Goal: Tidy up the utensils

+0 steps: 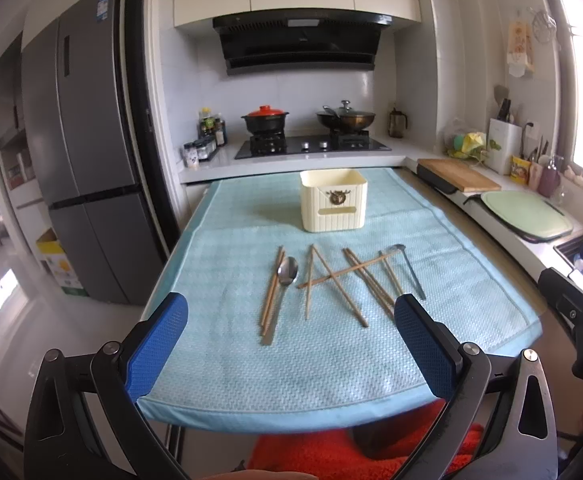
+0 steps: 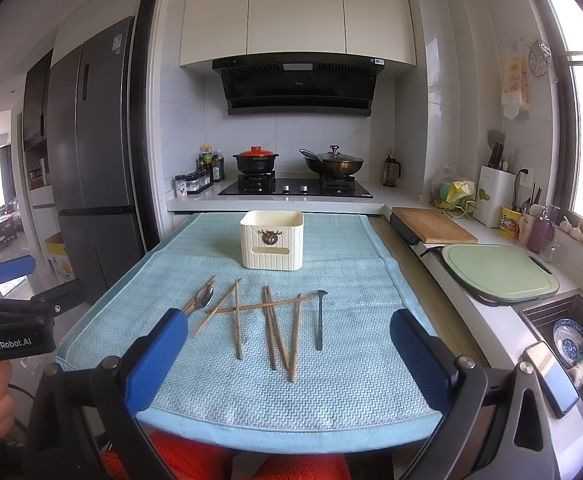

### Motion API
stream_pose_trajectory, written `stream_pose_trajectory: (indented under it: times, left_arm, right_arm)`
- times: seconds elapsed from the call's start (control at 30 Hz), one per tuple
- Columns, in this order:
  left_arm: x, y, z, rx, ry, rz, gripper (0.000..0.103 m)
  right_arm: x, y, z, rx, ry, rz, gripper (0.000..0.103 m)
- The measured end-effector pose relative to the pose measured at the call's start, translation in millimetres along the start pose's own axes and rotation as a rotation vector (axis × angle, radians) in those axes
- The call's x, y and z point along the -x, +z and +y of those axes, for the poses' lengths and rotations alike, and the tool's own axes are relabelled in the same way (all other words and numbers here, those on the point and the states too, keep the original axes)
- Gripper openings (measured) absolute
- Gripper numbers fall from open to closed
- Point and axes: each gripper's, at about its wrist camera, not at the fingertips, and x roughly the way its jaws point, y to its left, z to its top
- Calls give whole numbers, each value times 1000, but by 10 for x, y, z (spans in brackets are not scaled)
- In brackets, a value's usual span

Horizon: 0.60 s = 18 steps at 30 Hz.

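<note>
Several wooden chopsticks (image 1: 337, 282) (image 2: 277, 330) lie scattered and crossed on a light blue mat (image 1: 219, 248) (image 2: 351, 384). A metal spoon (image 1: 287, 271) (image 2: 204, 297) rests beside the leftmost pair. A dark-handled small spoon (image 1: 411, 270) (image 2: 319, 322) lies at the right end. Behind them stands a cream ribbed utensil holder (image 1: 333, 205) (image 2: 272, 245), nothing visible inside. My left gripper (image 1: 291, 334) hovers open at the mat's near edge, short of the utensils. My right gripper (image 2: 287, 350) is open too, blue pads wide apart, just before the chopsticks.
A stove (image 1: 311, 145) with a red-lidded pot (image 1: 265, 119) and a wok (image 1: 345, 117) stands behind the mat. To the right are a wooden board (image 2: 431, 226), a green board (image 2: 499, 270) and a sink (image 2: 571, 332). A fridge (image 1: 79, 152) stands left.
</note>
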Motion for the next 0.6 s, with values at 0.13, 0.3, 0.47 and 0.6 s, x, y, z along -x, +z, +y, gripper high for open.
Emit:
stream_pose_trajectory:
  times: [0.13, 0.3, 0.47, 0.6]
  left_arm:
    - [-4, -1, -8, -1, -1, 2, 103]
    - [-18, 7, -18, -2, -2, 7, 103]
    - [-18, 6, -20, -2, -2, 8, 103]
    - [-25, 14, -20, -2, -1, 8, 103]
  right_arm:
    - [0, 11, -3, 0, 0, 2, 103]
    - [1, 8, -5, 0, -1, 2, 103]
    - [-6, 16, -13, 0, 0, 4, 103]
    - [-10, 21, -25, 0, 1, 5, 103]
